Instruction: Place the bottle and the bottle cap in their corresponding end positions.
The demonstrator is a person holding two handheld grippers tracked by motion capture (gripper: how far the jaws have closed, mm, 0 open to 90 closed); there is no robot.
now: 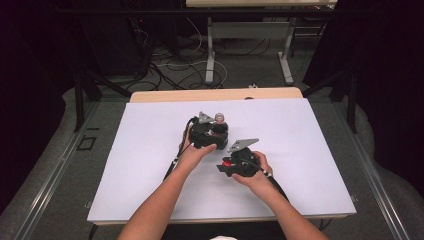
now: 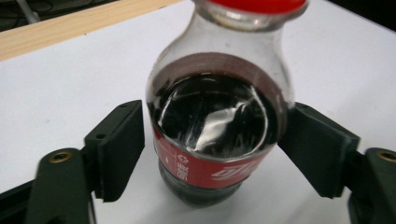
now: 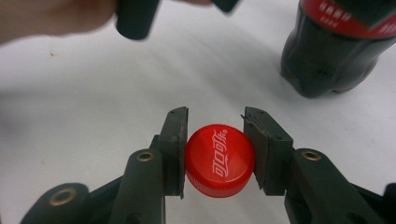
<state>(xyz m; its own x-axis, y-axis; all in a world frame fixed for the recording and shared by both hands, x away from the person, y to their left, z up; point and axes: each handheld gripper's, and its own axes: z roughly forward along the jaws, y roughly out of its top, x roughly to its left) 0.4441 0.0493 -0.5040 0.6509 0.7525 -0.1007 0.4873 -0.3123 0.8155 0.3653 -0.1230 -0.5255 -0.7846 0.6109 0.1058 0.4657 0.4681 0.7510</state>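
A small cola bottle (image 1: 219, 122) with a red label stands upright on the white table top (image 1: 300, 150), dark drink inside. My left gripper (image 1: 218, 131) has one jaw on each side of the bottle (image 2: 217, 121). The pads (image 2: 121, 144) stand just off the glass-clear wall, so the left gripper (image 2: 215, 154) is open. My right gripper (image 1: 226, 164), nearer the front, is shut on a red bottle cap (image 1: 227, 162). In the right gripper view the cap (image 3: 220, 160) sits squeezed between the pads of the right gripper (image 3: 217, 149), close above the table. The bottle's base (image 3: 322, 65) shows at the upper right.
A wooden table edge (image 1: 215, 94) runs along the far side of the white sheet. Beyond it are floor cables (image 1: 175, 70) and the legs of another table (image 1: 210, 55). The left hand (image 3: 46, 18) shows at the top of the right gripper view.
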